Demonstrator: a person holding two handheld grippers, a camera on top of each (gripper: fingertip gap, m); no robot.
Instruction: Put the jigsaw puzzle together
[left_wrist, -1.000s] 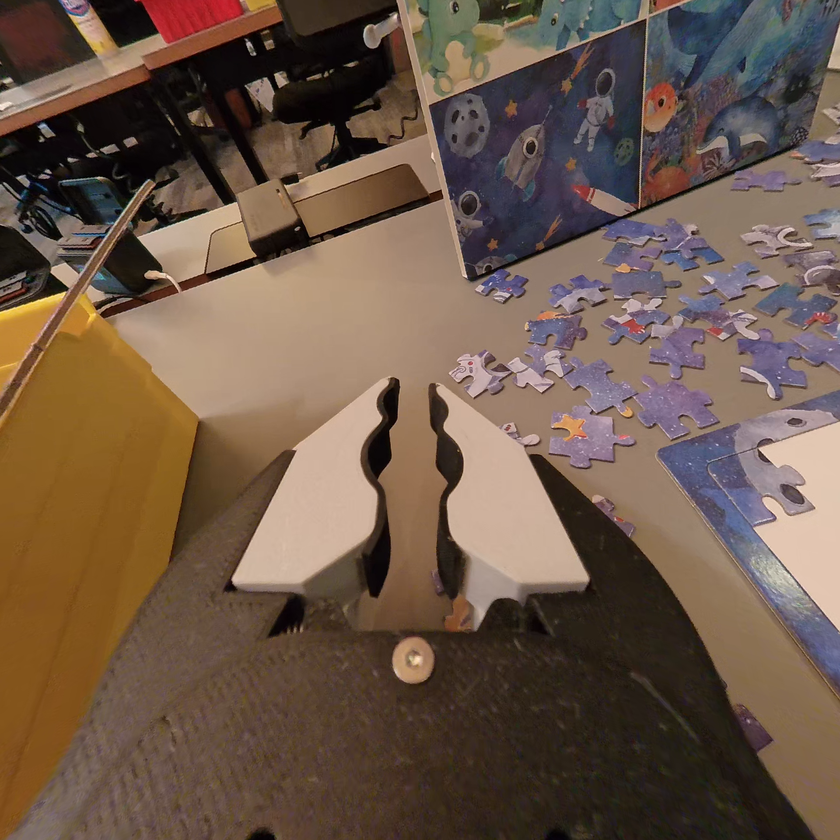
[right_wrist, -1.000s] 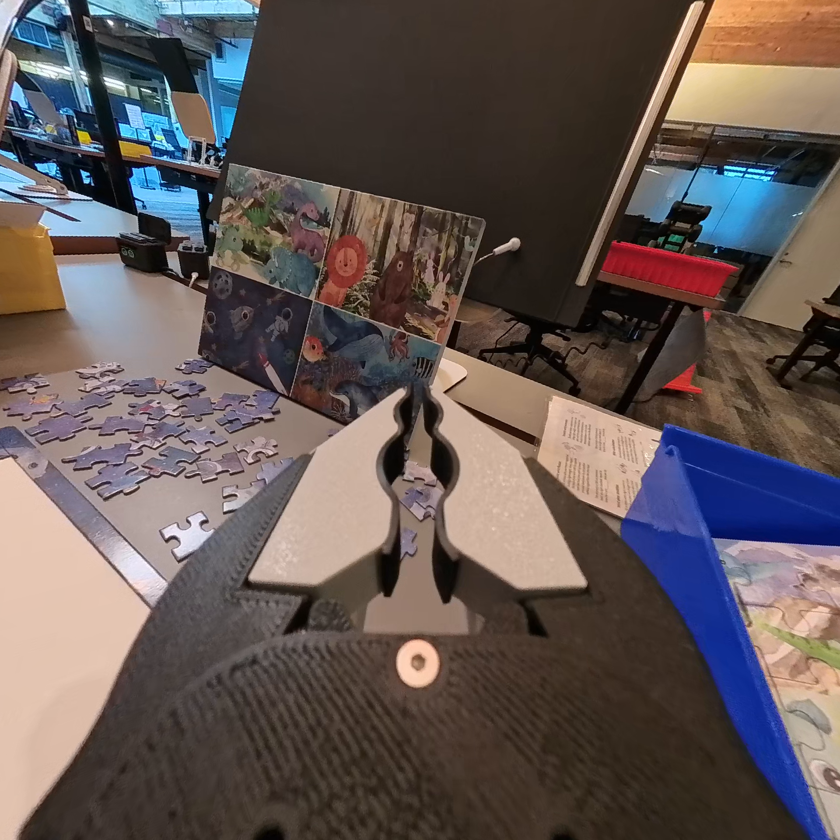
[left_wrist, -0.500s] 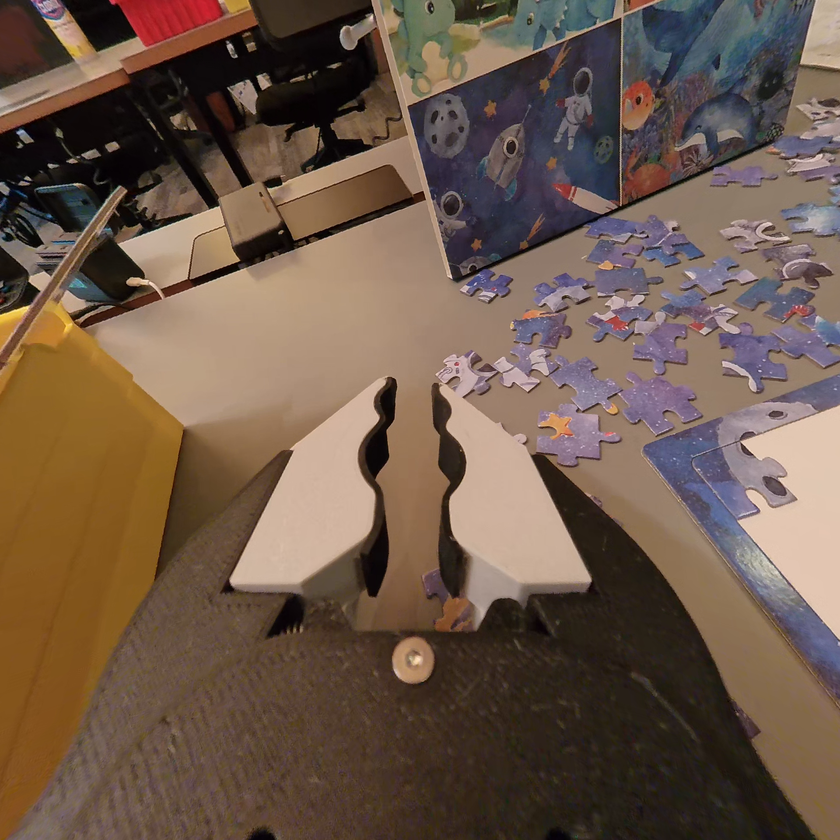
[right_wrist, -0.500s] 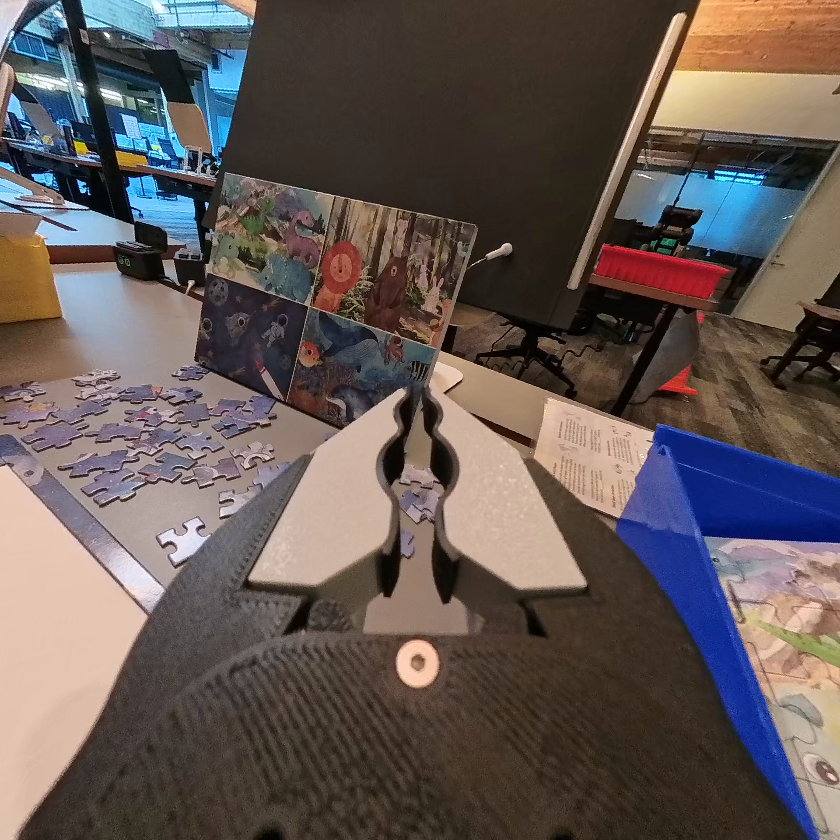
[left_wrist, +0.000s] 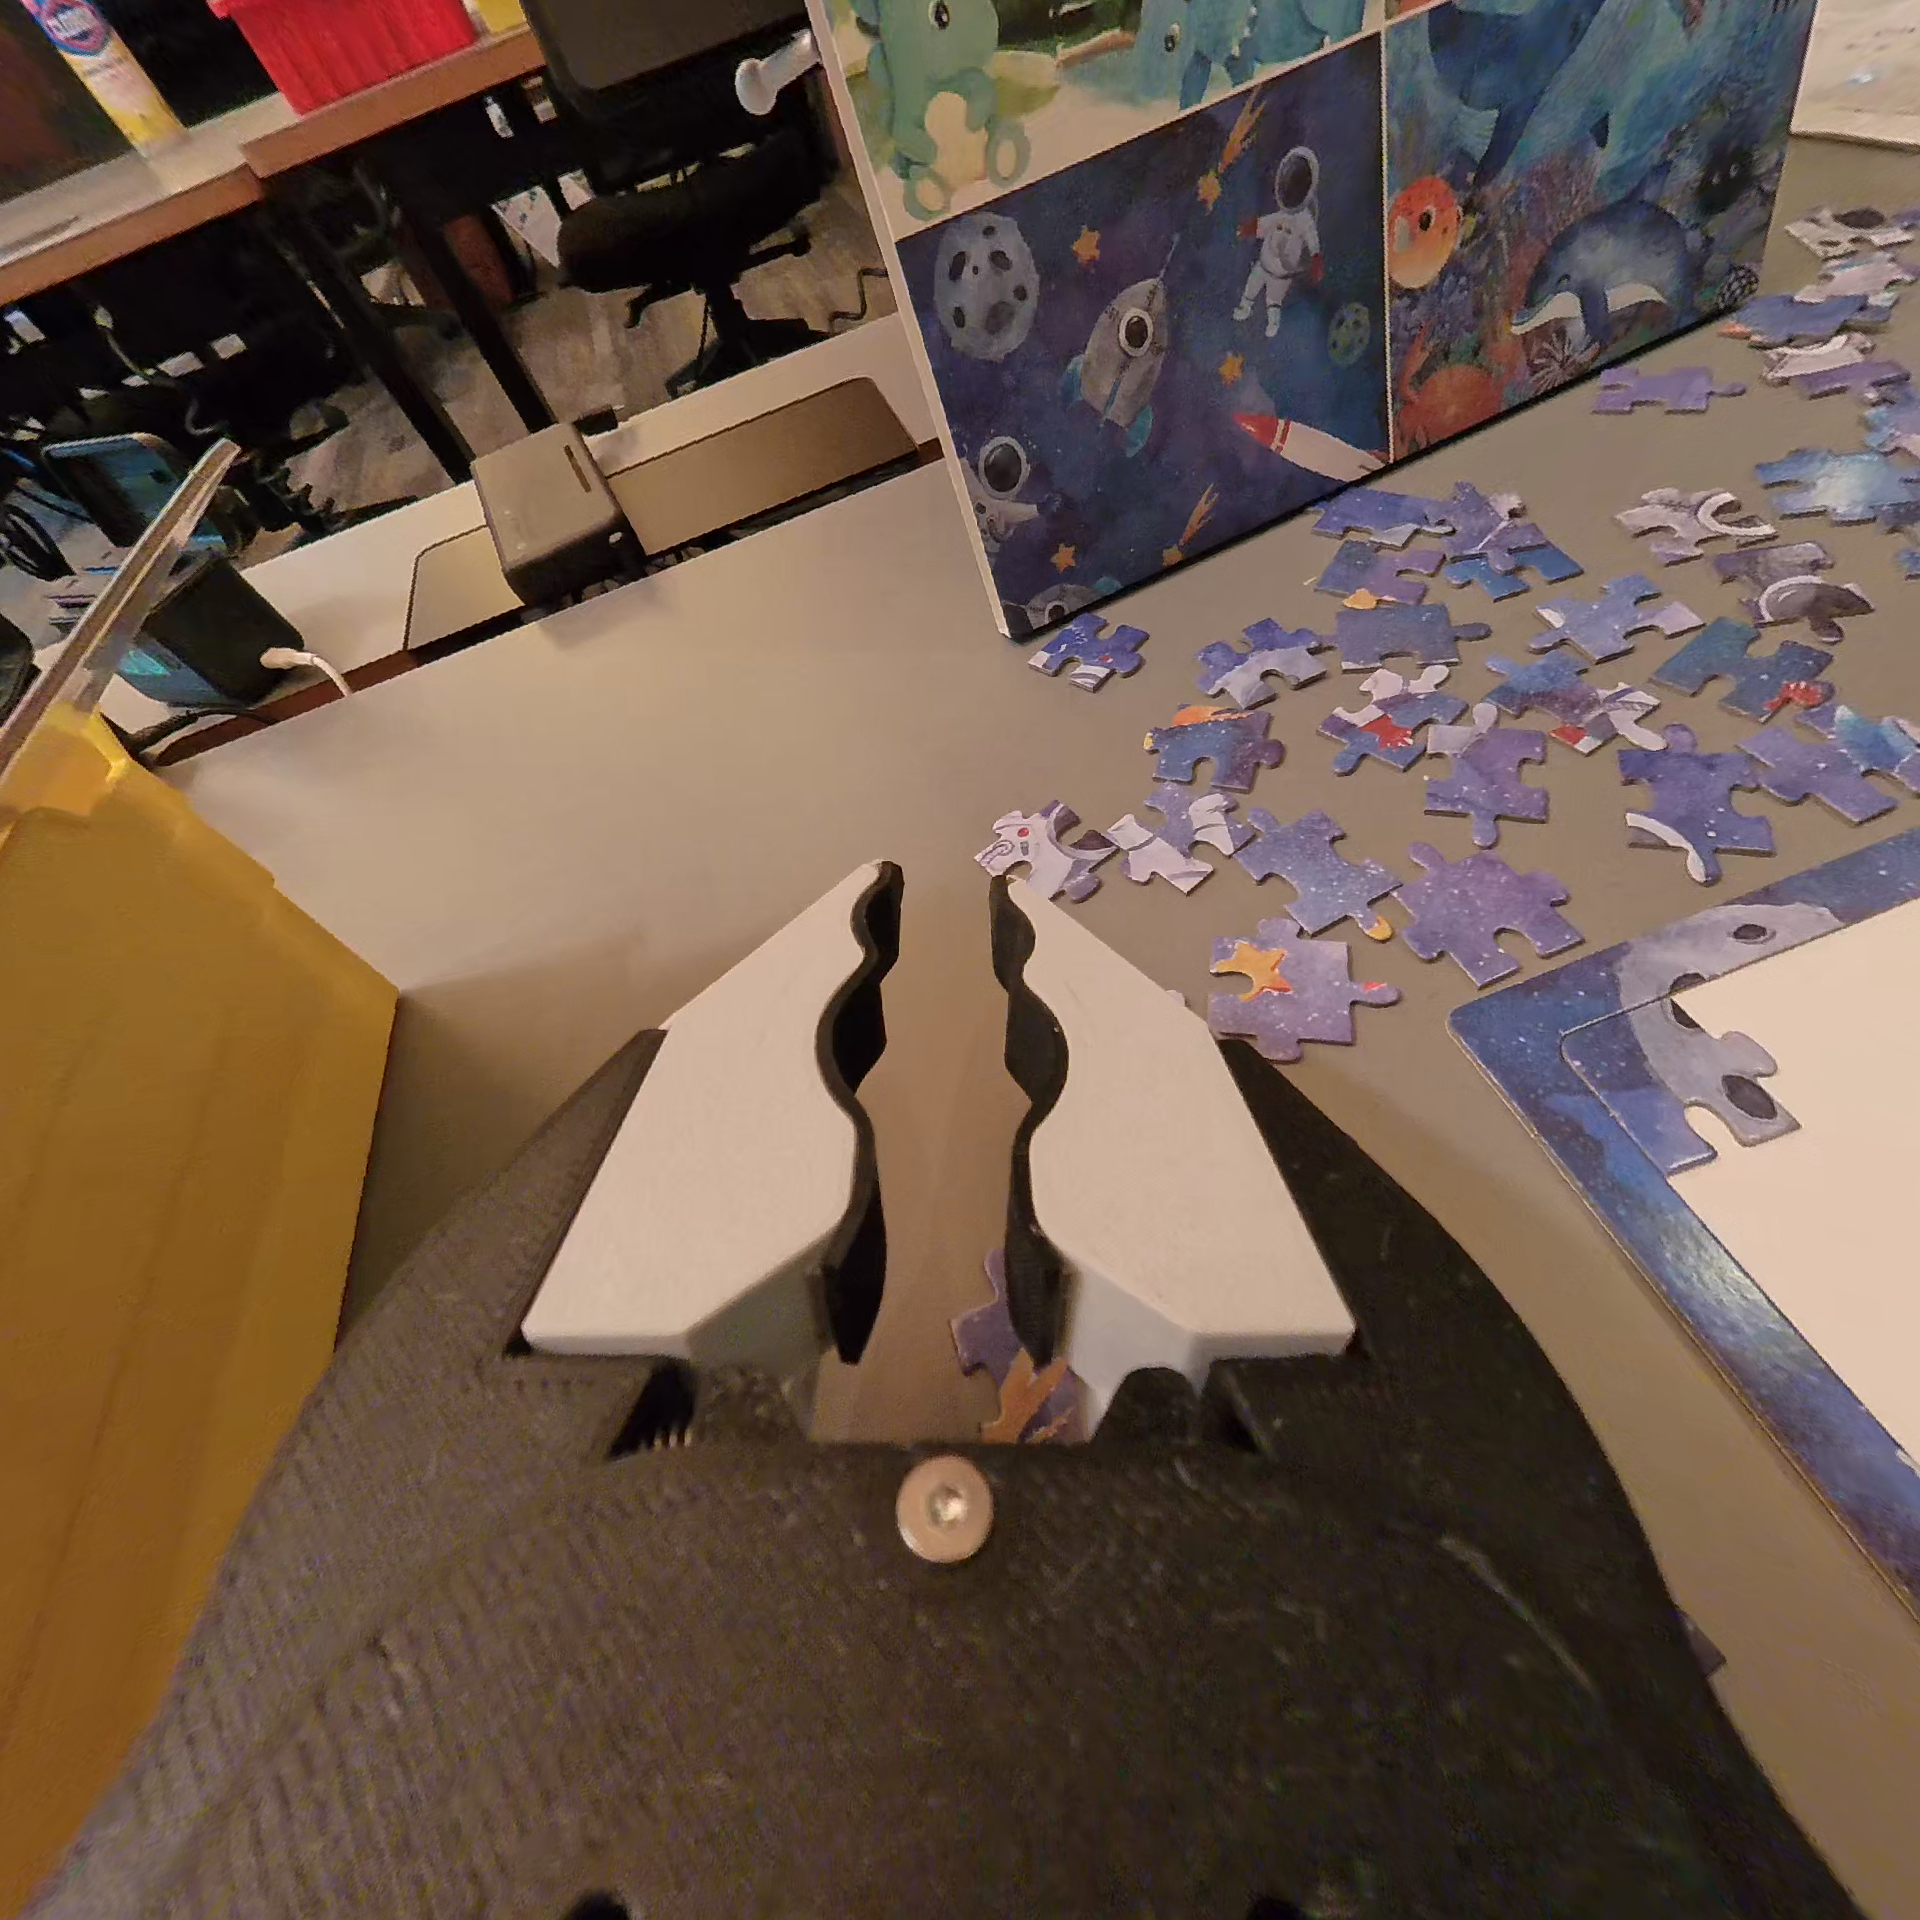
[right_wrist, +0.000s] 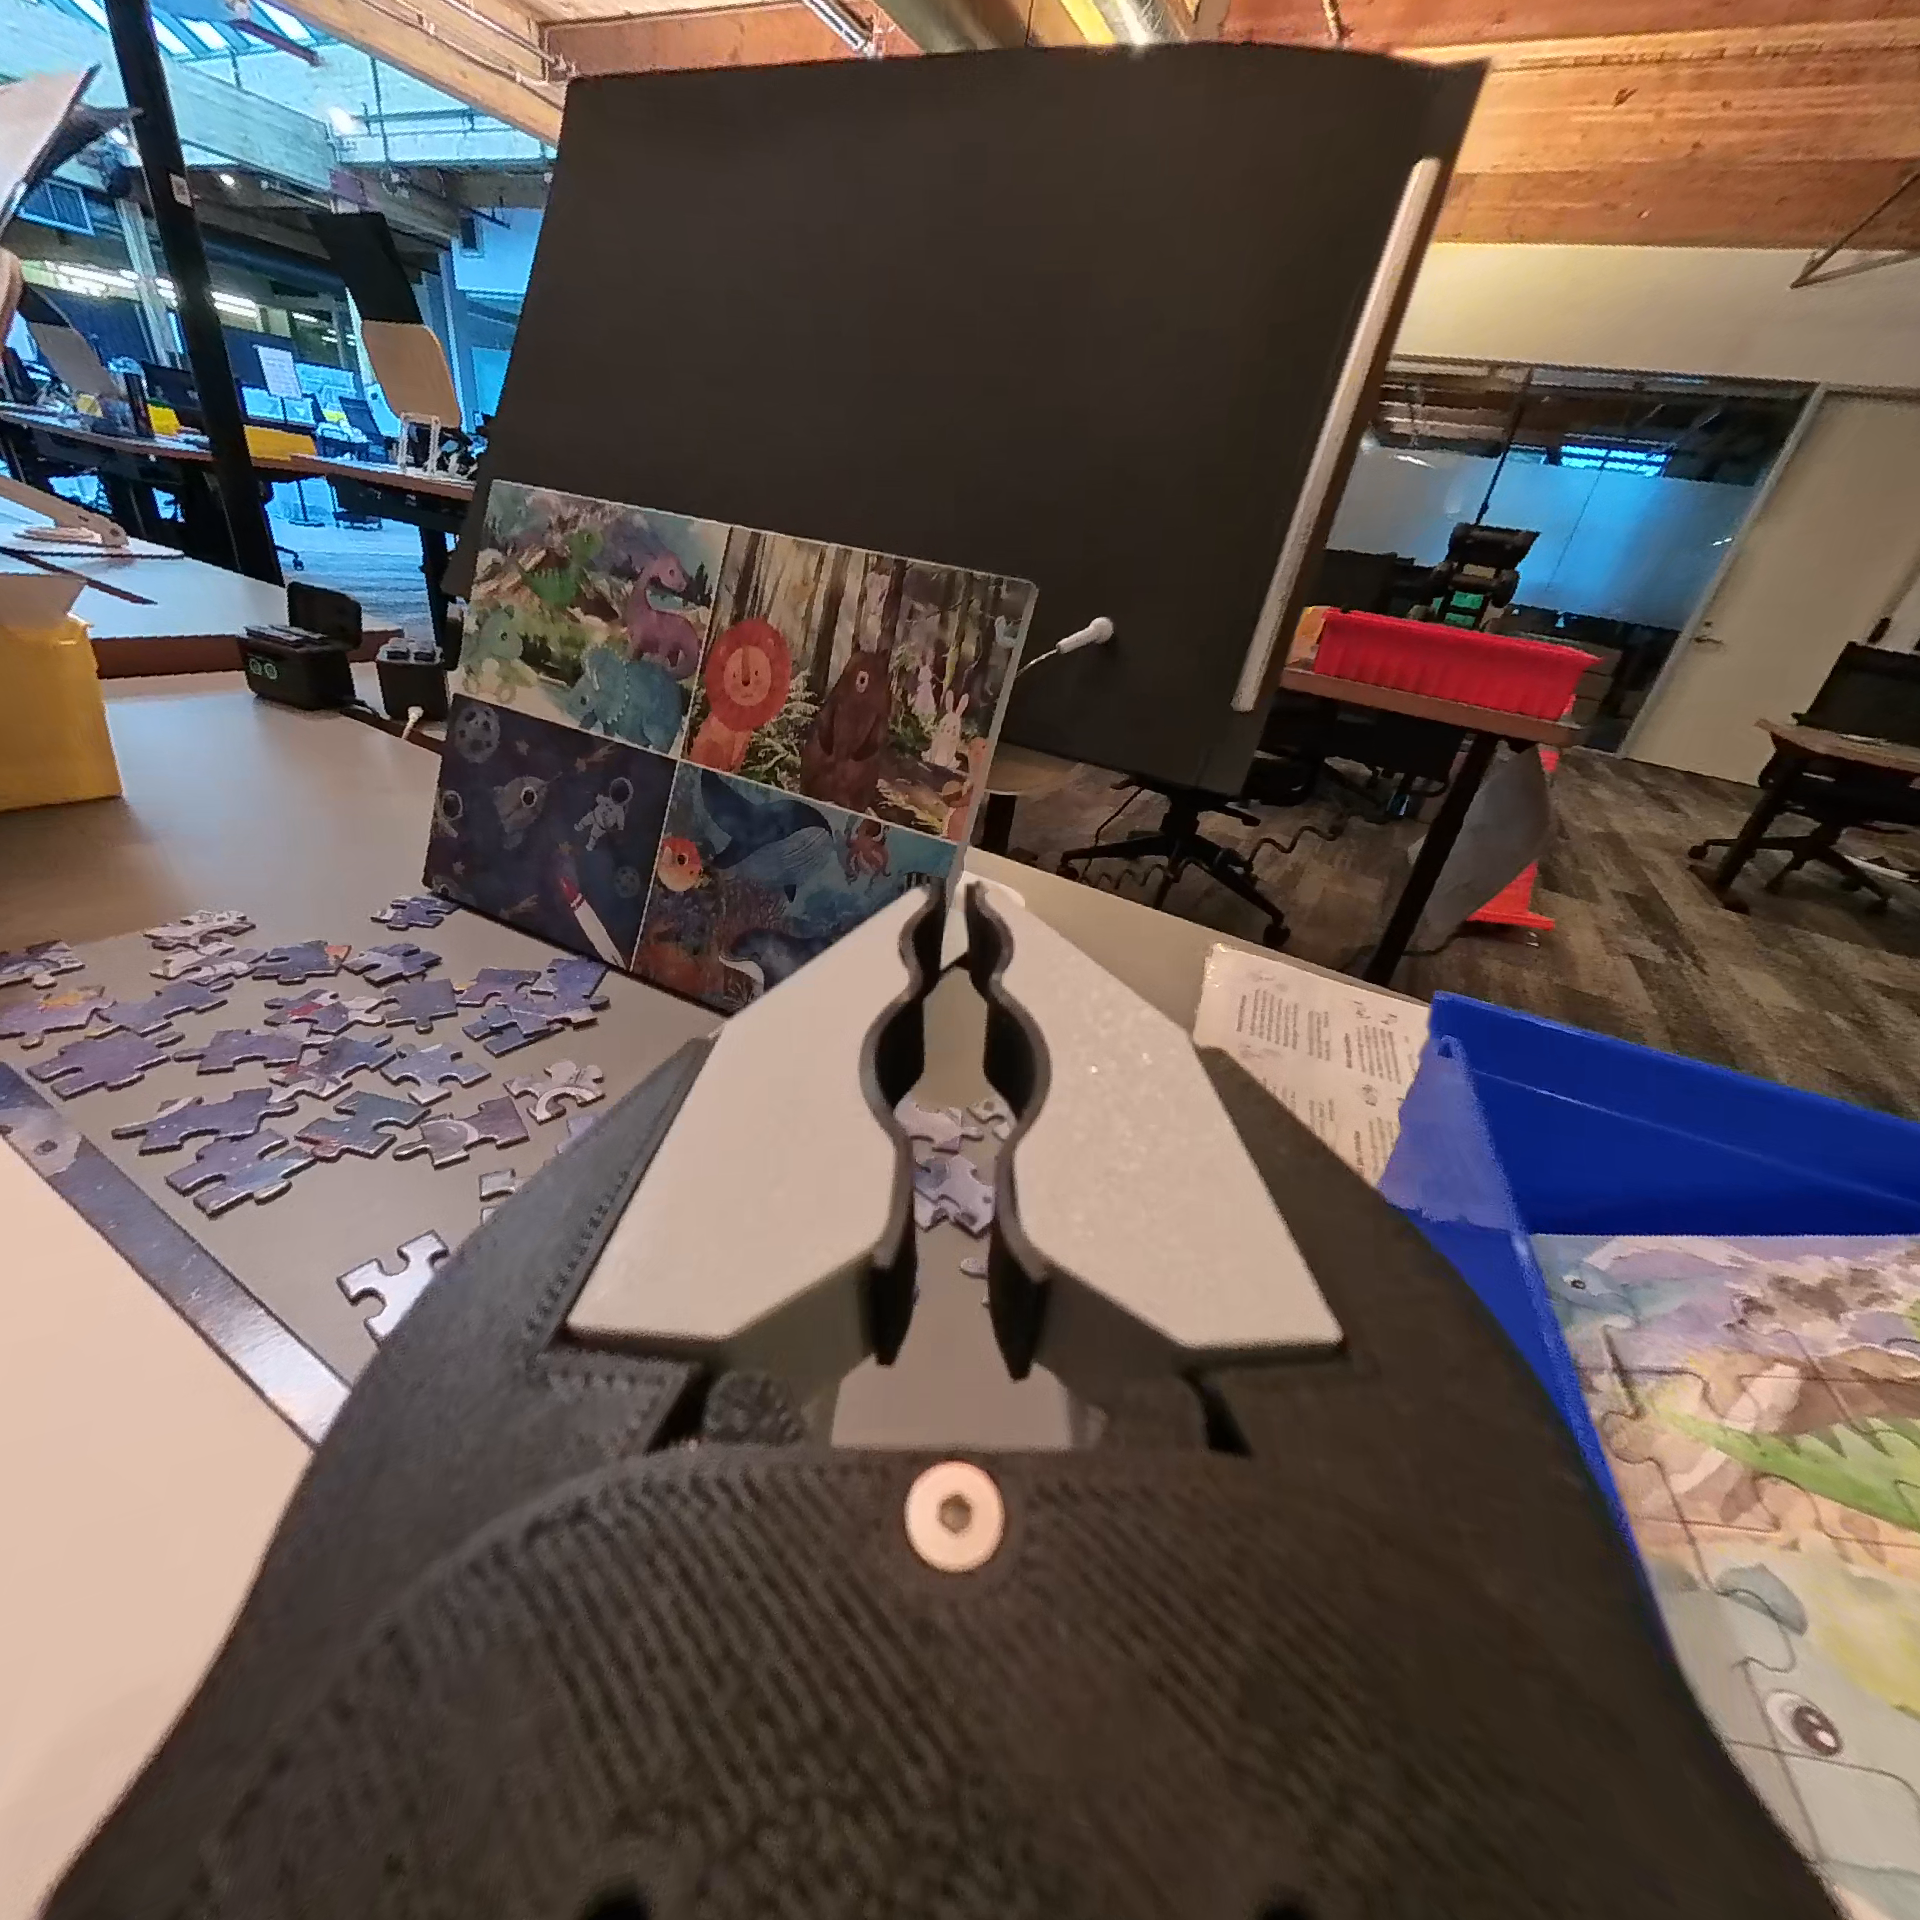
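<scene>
Several loose blue and purple puzzle pieces (left_wrist: 1475, 727) lie scattered on the grey table. To their right lies the puzzle frame (left_wrist: 1579, 1195), blue-bordered with a white inside, and one corner piece (left_wrist: 1673, 1081) is set in it. My left gripper (left_wrist: 945, 894) hovers left of the pieces, slightly open and empty. One piece (left_wrist: 992, 1335) lies on the table under its fingers. My right gripper (right_wrist: 954, 906) is shut and empty, above the table right of the pieces (right_wrist: 312, 1049) and the frame (right_wrist: 156, 1216). The upright reference picture (right_wrist: 727, 748) stands behind them.
A yellow bin (left_wrist: 156, 1143) stands close on the left gripper's left. A blue bin (right_wrist: 1662, 1132) holding a dinosaur puzzle (right_wrist: 1766, 1455) is at the right gripper's right, with a paper sheet (right_wrist: 1309, 1060) beside it. A black panel (right_wrist: 987, 364) stands behind the table. Left tips to right tips: about 45 cm. My right gripper's tips are some 25 cm from the upright reference picture (right_wrist: 727, 748).
My left gripper has drifted slightly right and its fingers have parted a little more. The right gripper's view has shifted only slightly; it stays shut.
</scene>
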